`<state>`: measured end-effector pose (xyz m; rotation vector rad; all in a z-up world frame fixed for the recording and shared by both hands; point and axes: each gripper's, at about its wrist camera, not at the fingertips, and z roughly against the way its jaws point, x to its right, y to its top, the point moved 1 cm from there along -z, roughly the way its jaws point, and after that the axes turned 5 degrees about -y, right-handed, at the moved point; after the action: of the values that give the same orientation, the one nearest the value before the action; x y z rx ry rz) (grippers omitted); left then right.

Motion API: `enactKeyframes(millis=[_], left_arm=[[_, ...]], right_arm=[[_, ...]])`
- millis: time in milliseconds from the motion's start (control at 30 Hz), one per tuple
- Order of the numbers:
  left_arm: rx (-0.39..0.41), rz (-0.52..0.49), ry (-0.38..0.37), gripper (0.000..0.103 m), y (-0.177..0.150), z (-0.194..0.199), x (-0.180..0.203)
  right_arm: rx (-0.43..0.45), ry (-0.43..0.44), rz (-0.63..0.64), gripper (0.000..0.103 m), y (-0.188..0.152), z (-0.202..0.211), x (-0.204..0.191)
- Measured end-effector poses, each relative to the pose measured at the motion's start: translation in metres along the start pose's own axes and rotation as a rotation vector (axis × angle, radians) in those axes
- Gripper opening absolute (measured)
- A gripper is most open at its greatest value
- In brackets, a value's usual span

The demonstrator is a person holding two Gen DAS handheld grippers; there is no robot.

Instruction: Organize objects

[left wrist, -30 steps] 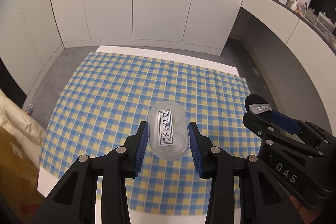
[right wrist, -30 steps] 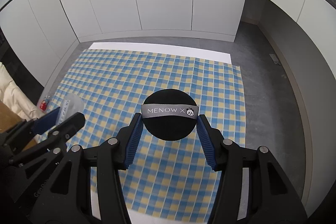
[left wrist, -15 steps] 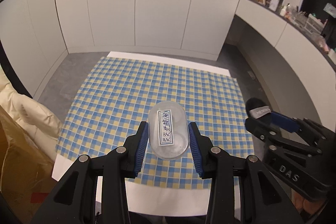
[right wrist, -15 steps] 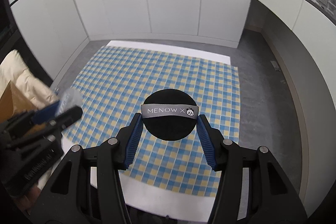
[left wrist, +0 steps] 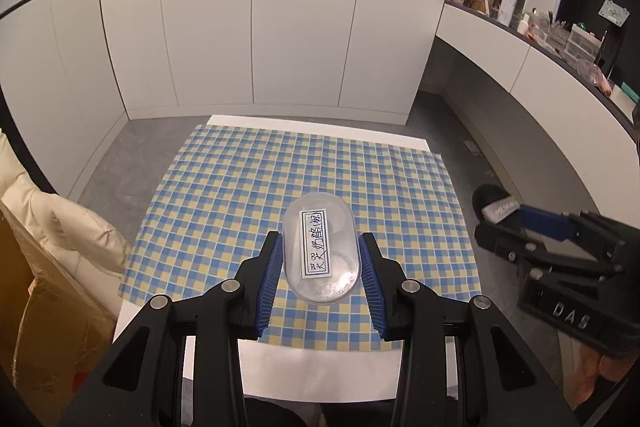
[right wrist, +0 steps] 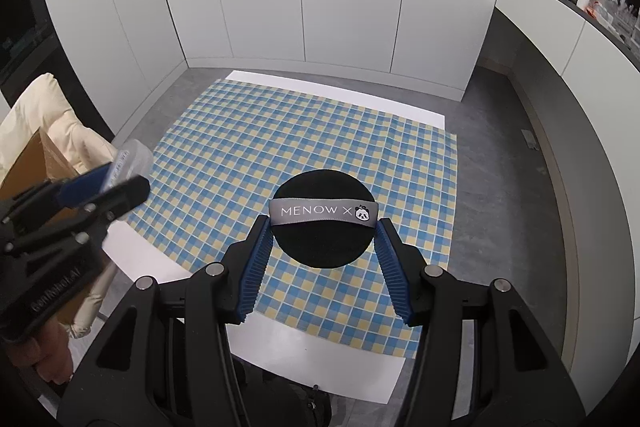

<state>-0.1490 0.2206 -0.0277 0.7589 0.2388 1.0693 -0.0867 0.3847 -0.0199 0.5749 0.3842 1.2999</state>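
The left tool (left wrist: 320, 267) pinches a clear oval box (left wrist: 320, 247) between its 2 blue pads, the box's flat face with a white handwritten label (left wrist: 316, 245) turned toward the camera. The right tool (right wrist: 324, 239) pinches a round black puff (right wrist: 324, 219) by its edges, a grey band (right wrist: 323, 211) reading MENOW X across the puff just ahead of the pads. Both things hang in the air, well above the surface (left wrist: 320, 375), which lies below and ahead of each tool and carries a blue-and-yellow checked cloth (left wrist: 280, 179). Seen from the left tool, the right tool and puff sit off to its right; seen from the right tool, the left tool and box sit off to its left.
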Motion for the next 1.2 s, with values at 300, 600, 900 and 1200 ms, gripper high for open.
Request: enactKeyframes(millis=[300, 600, 900, 1200], left_arm=[[-0.010, 0.000, 0.014, 0.039, 0.002, -0.007, -0.004], [-0.001, 0.012, -0.027, 0.039, 0.005, -0.003, -0.007], [-0.018, 0.049, -0.009, 0.039, 0.008, -0.005, -0.016], [-0.005, 0.052, 0.004, 0.039, 0.010, -0.003, -0.019]], right_arm=[[0.007, 0.013, -0.039, 0.055, 0.003, -0.003, 0.015], [-0.005, 0.002, -0.096, 0.055, 0.002, -0.003, 0.026], [0.001, -0.016, -0.089, 0.055, 0.003, 0.000, 0.024], [-0.005, -0.026, -0.079, 0.055, 0.003, -0.004, 0.024]])
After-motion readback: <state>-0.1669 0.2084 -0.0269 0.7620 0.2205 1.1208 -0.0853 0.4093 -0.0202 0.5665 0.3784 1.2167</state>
